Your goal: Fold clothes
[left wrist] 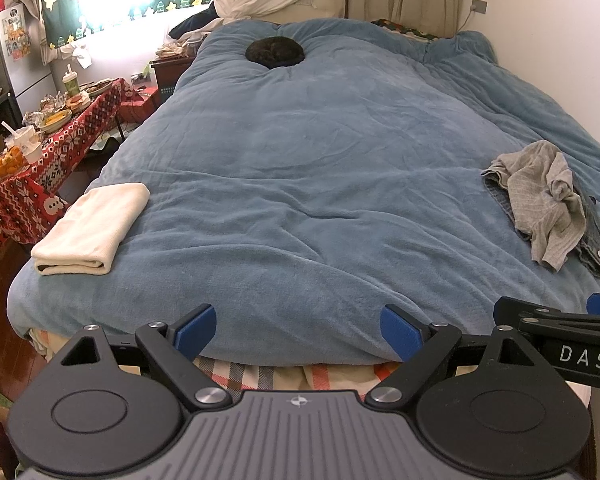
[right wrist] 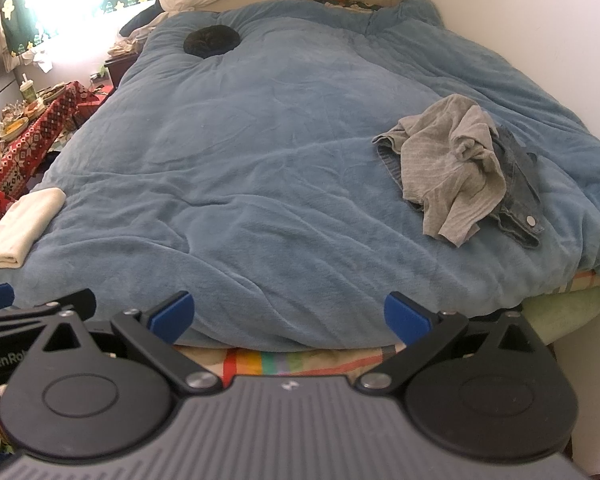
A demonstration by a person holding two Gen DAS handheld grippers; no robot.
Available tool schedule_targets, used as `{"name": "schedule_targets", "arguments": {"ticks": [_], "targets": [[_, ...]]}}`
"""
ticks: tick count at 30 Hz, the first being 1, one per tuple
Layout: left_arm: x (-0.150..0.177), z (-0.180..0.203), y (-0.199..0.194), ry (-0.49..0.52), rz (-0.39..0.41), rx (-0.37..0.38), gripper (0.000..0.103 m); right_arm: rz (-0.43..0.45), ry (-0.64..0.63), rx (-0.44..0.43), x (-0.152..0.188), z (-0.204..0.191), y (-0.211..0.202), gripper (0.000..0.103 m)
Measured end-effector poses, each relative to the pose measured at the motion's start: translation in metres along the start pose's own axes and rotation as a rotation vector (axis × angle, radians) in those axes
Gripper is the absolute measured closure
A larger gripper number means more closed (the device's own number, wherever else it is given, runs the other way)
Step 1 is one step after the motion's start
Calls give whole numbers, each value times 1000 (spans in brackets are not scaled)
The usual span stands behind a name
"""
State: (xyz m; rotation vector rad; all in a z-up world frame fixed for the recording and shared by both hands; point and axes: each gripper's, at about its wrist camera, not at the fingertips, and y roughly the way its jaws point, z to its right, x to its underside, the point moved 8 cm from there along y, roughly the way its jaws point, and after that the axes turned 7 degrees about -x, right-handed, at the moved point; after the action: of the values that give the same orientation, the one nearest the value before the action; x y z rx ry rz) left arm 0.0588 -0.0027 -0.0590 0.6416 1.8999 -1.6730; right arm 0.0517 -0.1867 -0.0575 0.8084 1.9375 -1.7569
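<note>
Left wrist view: the left gripper [left wrist: 298, 330] is hovering at the foot edge of the blue duvet [left wrist: 320, 152], jaws spread wide and holding nothing. Left of the duvet's middle, at its near corner, a cream garment [left wrist: 92, 228] is lying folded into a neat rectangle. Right of the middle, a grey top [left wrist: 548, 196] is lying crumpled over a denim piece [left wrist: 594, 236]. Judging by this, one item is sitting folded while the heap is waiting; the next move is likely calling for a pinch on the grey top's hem and a lift onto the bare middle. A curled dark cat [left wrist: 275, 53] is resting far up the duvet, well apart.

Right wrist view: the right gripper [right wrist: 288, 318] is also gaping empty at the duvet's foot edge. The grey top [right wrist: 448, 164] is lying nearer this tool, toward the duvet's right side by the wall [right wrist: 548, 40]. The duvet's middle is offering broad open room.
</note>
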Motion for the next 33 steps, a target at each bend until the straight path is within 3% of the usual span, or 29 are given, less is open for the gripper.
{"name": "schedule_targets", "arguments": {"ticks": [19, 26, 33], "targets": [[-21, 16, 15, 23, -11, 13, 13, 2, 12, 10, -20, 12, 14, 1], [-37, 37, 34, 35, -36, 51, 14, -8, 69, -22, -32, 30, 28, 1], [-52, 78, 59, 53, -74, 141, 15, -13, 121, 35, -45, 77, 46, 1]]}}
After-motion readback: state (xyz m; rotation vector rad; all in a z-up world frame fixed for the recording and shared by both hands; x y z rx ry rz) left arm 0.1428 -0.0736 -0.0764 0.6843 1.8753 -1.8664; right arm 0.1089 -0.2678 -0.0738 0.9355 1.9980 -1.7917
